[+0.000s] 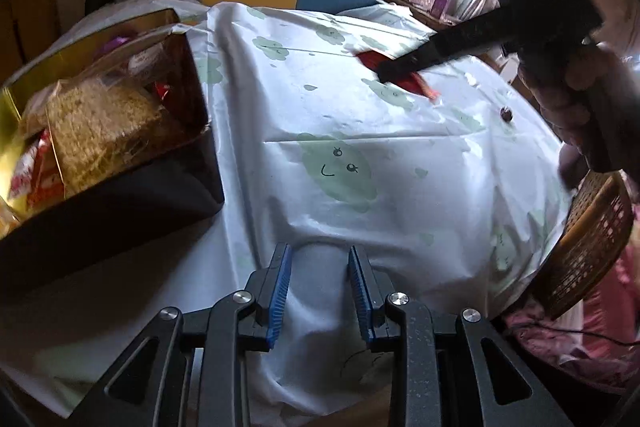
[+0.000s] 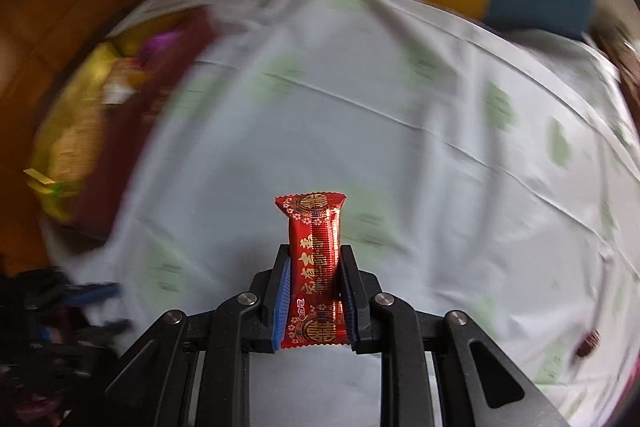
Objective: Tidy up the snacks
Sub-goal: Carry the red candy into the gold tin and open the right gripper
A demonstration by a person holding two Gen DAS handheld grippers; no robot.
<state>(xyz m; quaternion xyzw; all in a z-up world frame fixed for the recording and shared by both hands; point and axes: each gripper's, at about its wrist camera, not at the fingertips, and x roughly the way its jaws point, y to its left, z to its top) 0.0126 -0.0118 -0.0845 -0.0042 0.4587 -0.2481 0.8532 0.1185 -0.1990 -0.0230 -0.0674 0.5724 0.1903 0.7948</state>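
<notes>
My right tool [image 2: 314,291] is clamped on a red snack packet [image 2: 315,267], blue pads squeezing it from both sides about mid-length, with the crimped top end sticking out past the fingertips and the bottom seal down near the hinge. It's up off the surface, not resting on anything. Feels like one of those light foil-wrapped bars: weighs nothing, wrapper is slick and crinkly, and whatever's inside probably crumbles if I squeeze too hard. Holding it across the fat middle seems right to me; the flat sealed ends would just fold or slide out.

My left tool [image 1: 319,291] is parted with nothing between the pads, hovering low over the white tablecloth [image 1: 400,155] with the green smiley blobs.

Off to the left sits the snack box [image 1: 120,163], dark outside and gold inside, already holding a noodle-looking brick and a few wrappers. That's where I'd guess this packet goes. One small dark candy [image 1: 507,114] lies loose on the cloth, and a wicker basket [image 1: 592,247] hangs at the right edge.
</notes>
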